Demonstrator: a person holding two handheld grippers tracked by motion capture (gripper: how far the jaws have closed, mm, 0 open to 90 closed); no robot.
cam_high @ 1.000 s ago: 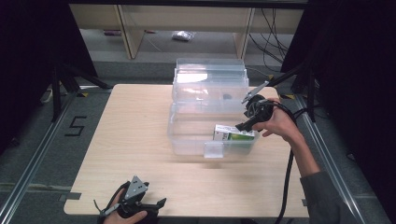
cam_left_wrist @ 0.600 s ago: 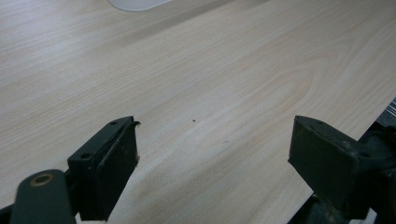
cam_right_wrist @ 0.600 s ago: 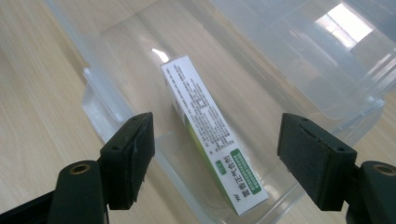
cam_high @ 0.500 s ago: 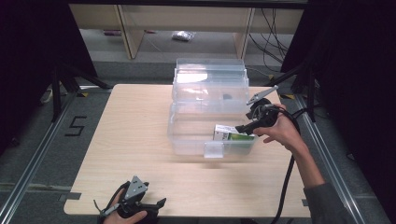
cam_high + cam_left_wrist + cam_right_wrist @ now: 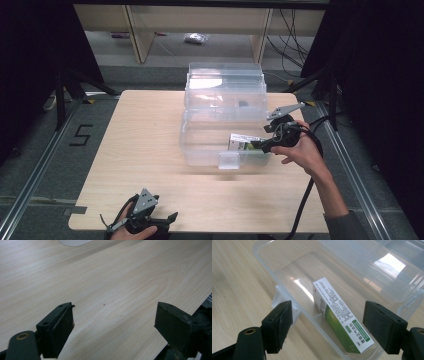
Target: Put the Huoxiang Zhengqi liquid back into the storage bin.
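A white and green carton (image 5: 339,317) lies on its edge inside a clear plastic box (image 5: 210,145), against the box's near right wall; in the high view the carton (image 5: 245,143) shows through the plastic. My right gripper (image 5: 262,145) hovers at the box's right side with its jaws wide open, the carton between and beyond them in the right gripper view (image 5: 328,325), not touched. My left gripper (image 5: 167,220) rests open at the table's front edge, with bare wood between its jaws (image 5: 113,327).
The clear box's lid (image 5: 225,82) stands open behind it, toward the table's far edge. The wooden table (image 5: 140,140) stretches wide to the left of the box. A cable (image 5: 305,200) trails from the right gripper. A metal rail (image 5: 355,175) runs along the right.
My right gripper has drawn back a little to the right from the box, its jaws open, and the carton stays inside. The left gripper has not moved.
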